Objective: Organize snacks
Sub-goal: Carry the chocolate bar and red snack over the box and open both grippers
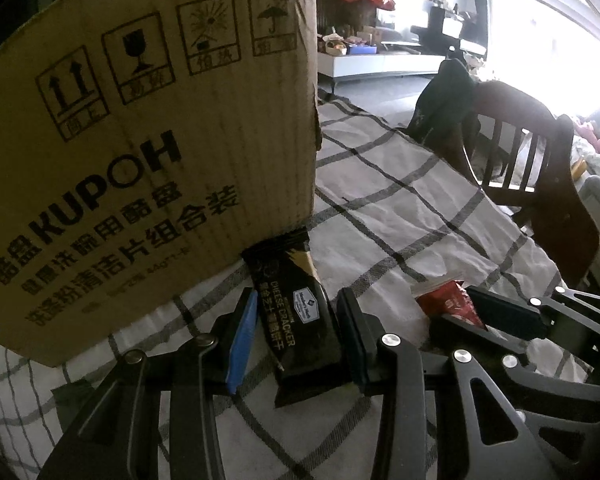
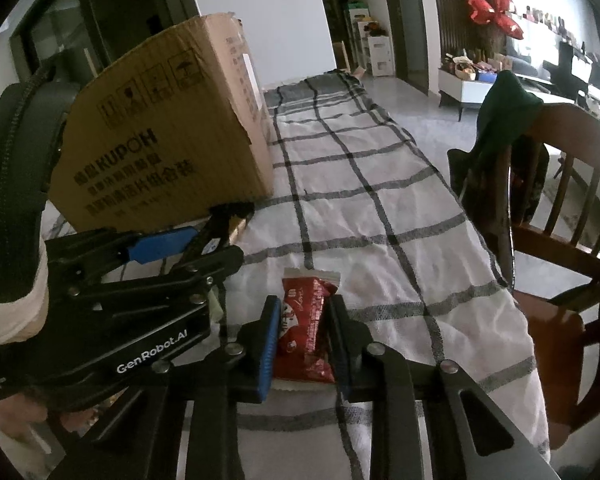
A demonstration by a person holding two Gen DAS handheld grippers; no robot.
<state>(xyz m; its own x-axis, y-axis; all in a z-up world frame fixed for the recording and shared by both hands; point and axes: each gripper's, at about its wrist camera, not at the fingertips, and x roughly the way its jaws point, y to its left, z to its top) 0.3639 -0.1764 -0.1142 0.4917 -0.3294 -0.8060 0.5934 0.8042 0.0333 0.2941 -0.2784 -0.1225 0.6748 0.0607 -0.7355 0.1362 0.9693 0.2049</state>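
A black cheese cracker packet lies on the checked tablecloth between the fingers of my left gripper; the jaws stand apart with gaps on both sides of it. Its far end touches the cardboard box. My right gripper is shut on a red snack packet, low over the cloth. In the left wrist view the right gripper and the red packet show at the right. In the right wrist view the left gripper sits at the box's foot.
The table with the checked cloth stretches away ahead. A wooden chair with a dark garment over its back stands at the table's right edge. The table's right edge drops off close to the right gripper.
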